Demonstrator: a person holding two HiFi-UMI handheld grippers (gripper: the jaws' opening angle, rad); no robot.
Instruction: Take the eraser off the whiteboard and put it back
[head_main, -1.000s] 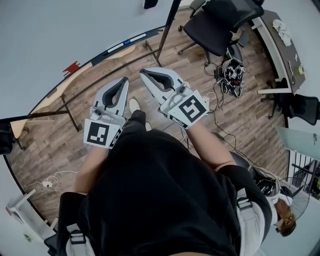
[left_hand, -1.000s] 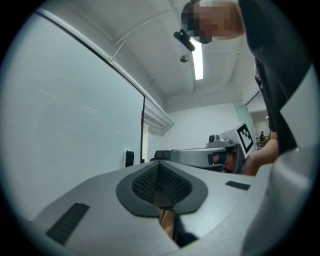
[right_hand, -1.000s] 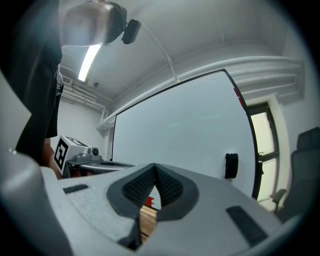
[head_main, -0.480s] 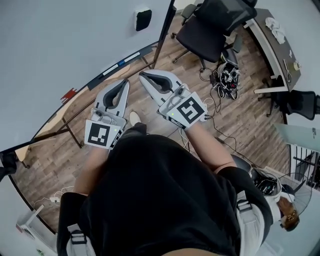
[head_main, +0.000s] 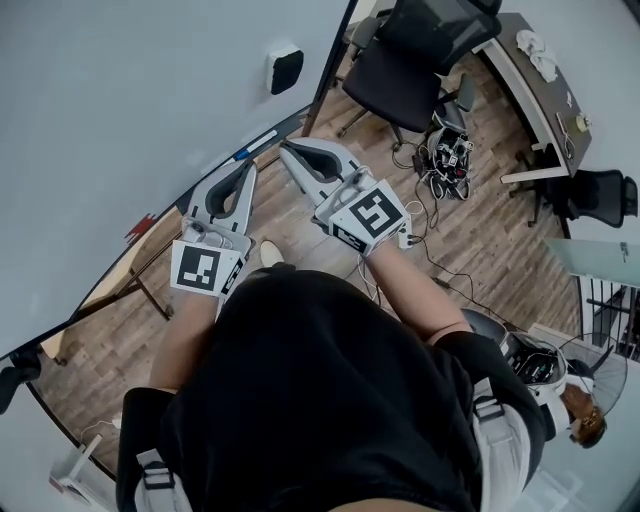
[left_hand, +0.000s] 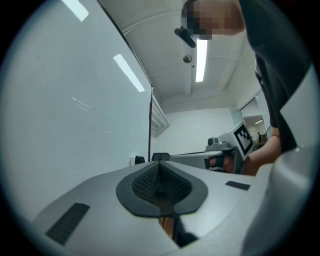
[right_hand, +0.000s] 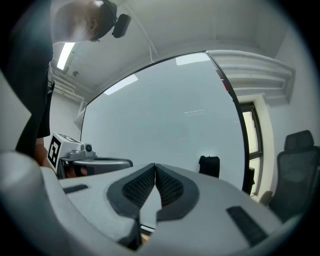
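The eraser sits stuck on the whiteboard, well apart from both tongs and ahead of them. The left tongs and the right tongs are each closed on nothing and point level toward the board. By this showing no step is done: reaching, gripping, lifting off and replacing all remain.

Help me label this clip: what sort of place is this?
Probably an office or meeting room: a large whiteboard with an eraser stuck on it, a black office chair, and a desk.
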